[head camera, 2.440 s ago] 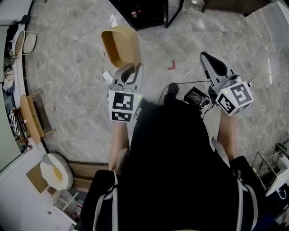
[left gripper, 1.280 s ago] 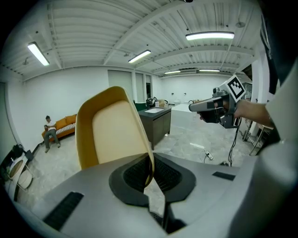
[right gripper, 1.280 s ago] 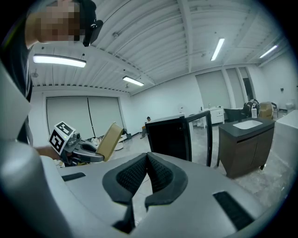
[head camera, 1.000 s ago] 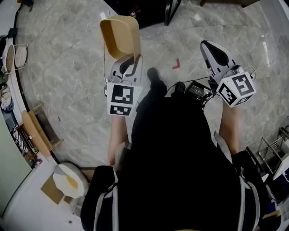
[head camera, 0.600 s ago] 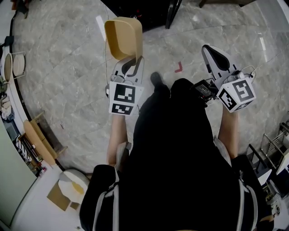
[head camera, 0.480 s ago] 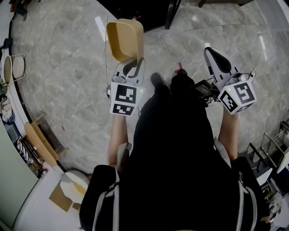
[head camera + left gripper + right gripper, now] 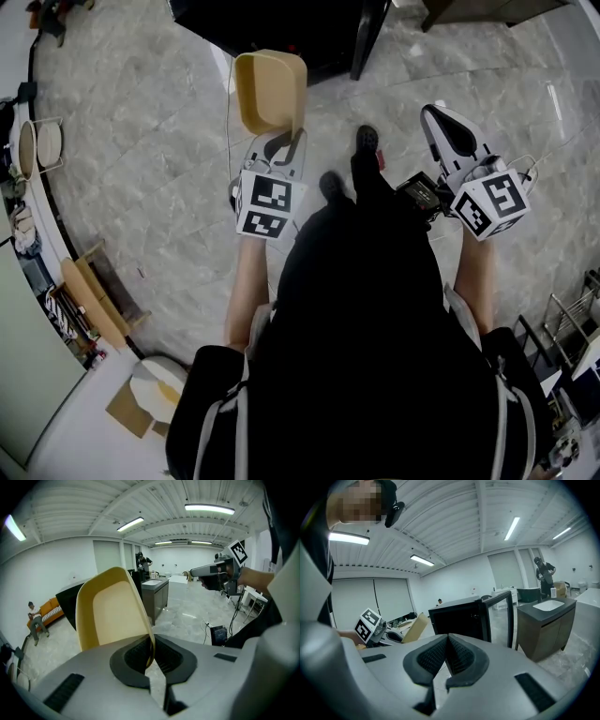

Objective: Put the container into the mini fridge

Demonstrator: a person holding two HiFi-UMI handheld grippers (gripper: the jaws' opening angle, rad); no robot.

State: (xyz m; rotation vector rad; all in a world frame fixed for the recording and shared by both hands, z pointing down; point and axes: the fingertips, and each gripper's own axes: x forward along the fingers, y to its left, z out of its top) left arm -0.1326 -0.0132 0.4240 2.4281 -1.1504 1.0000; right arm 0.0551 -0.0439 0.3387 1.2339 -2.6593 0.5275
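Head view looks down on the grey marble floor (image 7: 141, 187), and the black mini fridge (image 7: 281, 28) sits at the top edge with its door (image 7: 367, 37) swung open. The tan container (image 7: 270, 91) is up in the air just in front of the fridge, not inside it. The left gripper (image 7: 278, 142) has its jaws pinched on the container's wall. The right gripper (image 7: 441, 122) is off to the side, jaws pressed together on nothing.
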